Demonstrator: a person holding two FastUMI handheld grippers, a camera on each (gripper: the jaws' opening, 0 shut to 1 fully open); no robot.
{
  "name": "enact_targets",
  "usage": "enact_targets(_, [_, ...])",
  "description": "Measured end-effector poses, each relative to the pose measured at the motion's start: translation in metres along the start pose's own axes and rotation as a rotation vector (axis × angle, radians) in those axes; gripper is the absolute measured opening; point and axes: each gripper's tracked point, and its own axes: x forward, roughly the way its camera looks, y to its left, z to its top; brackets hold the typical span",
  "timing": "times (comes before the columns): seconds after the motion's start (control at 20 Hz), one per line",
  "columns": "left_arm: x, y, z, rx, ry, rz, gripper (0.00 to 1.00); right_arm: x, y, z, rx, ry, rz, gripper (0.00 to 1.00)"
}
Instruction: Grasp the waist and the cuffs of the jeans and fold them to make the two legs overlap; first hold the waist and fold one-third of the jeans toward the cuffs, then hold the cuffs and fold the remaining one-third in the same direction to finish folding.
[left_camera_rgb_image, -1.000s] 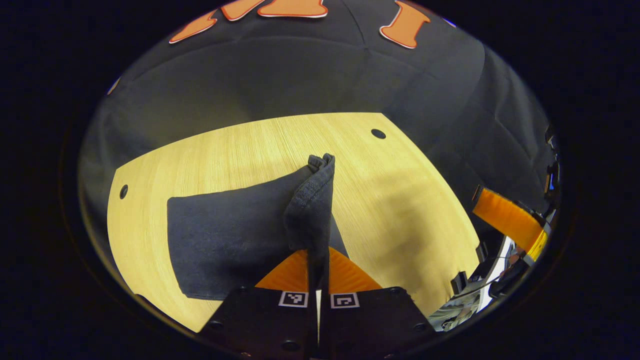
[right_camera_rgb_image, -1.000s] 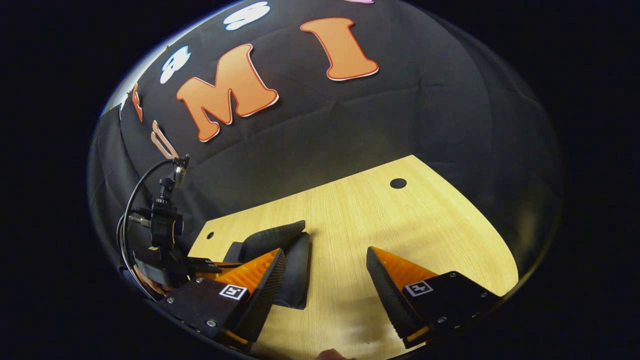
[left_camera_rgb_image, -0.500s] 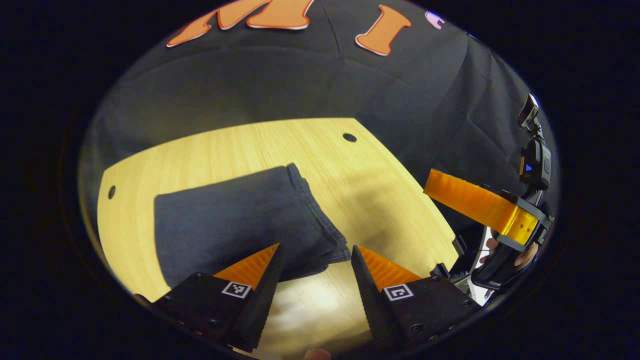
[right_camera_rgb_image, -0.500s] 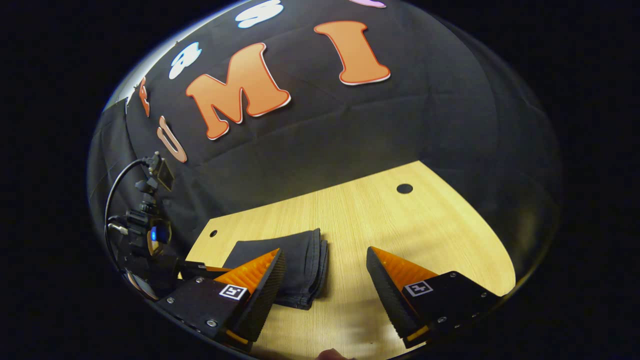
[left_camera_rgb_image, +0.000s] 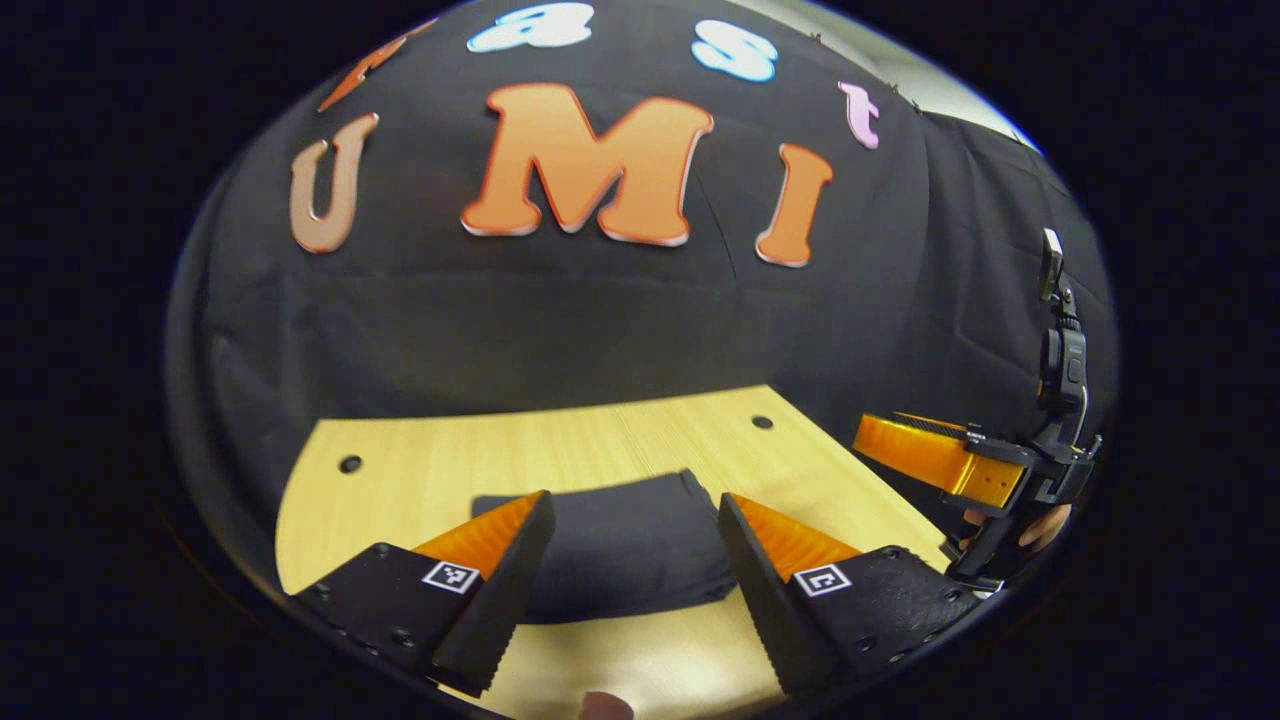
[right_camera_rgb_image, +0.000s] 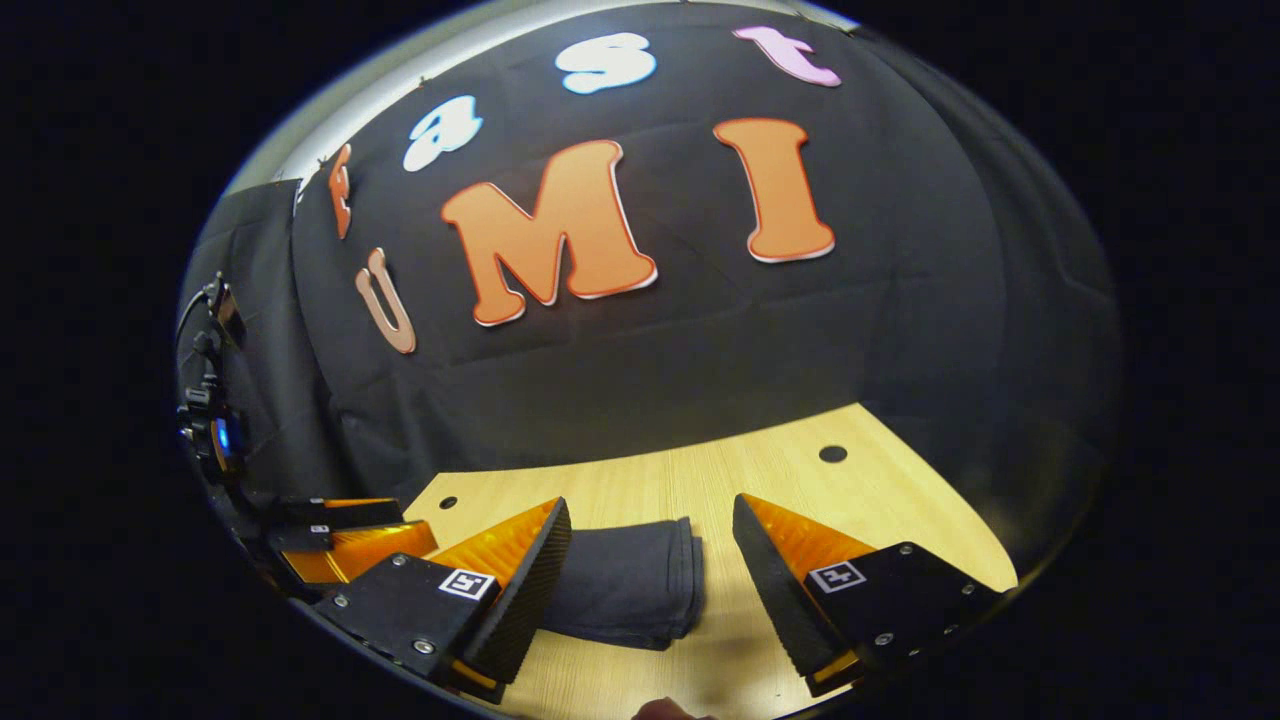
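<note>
A light wooden table (left_camera_rgb_image: 420, 470) stands against a black cloth wall (left_camera_rgb_image: 560, 320), with small round holes (left_camera_rgb_image: 350, 464) near its far corners.

The jeans (left_camera_rgb_image: 625, 545) lie folded into a compact dark bundle, flat on the table. In the left gripper view the bundle sits low in the middle of the frame, between and just beyond the two orange-faced fingers. In the right gripper view the jeans (right_camera_rgb_image: 625, 590) lie at lower centre, their stacked layered edge facing right, closer to the left finger than to the right one.

The left tongs (left_camera_rgb_image: 630, 560) stand wide open with nothing between the pads; they are off the cloth. The right tongs (right_camera_rgb_image: 650, 570) are likewise spread wide and hold nothing.

At the right edge of the left gripper view the right tongs (left_camera_rgb_image: 935, 455) show from the side, their orange fingers pointing to the left of the frame, with a hand (left_camera_rgb_image: 1040, 525) behind them. At the lower left of the right gripper view the left tongs (right_camera_rgb_image: 345, 535) appear, fingers apart.
</note>
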Motion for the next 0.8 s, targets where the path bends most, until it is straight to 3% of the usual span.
enact_targets(0.2, [-0.033,0.011,0.036,-0.004,-0.224,0.077,0.98,-0.016,0.046,0.031,-0.083,-0.109,0.045,0.98])
enact_targets(0.4, [-0.043,0.019,0.037,-0.024,-0.322,0.157,0.98,-0.028,0.072,0.059,-0.141,-0.24,0.045,1.0])
enact_targets(0.6, [-0.057,0.017,0.044,-0.009,-0.405,0.219,0.98,-0.035,0.089,0.064,-0.147,-0.274,0.059,0.98])
enact_targets(0.8, [-0.108,0.021,0.059,0.031,-0.595,0.244,0.96,-0.042,0.101,0.061,-0.165,-0.302,0.068,0.98])
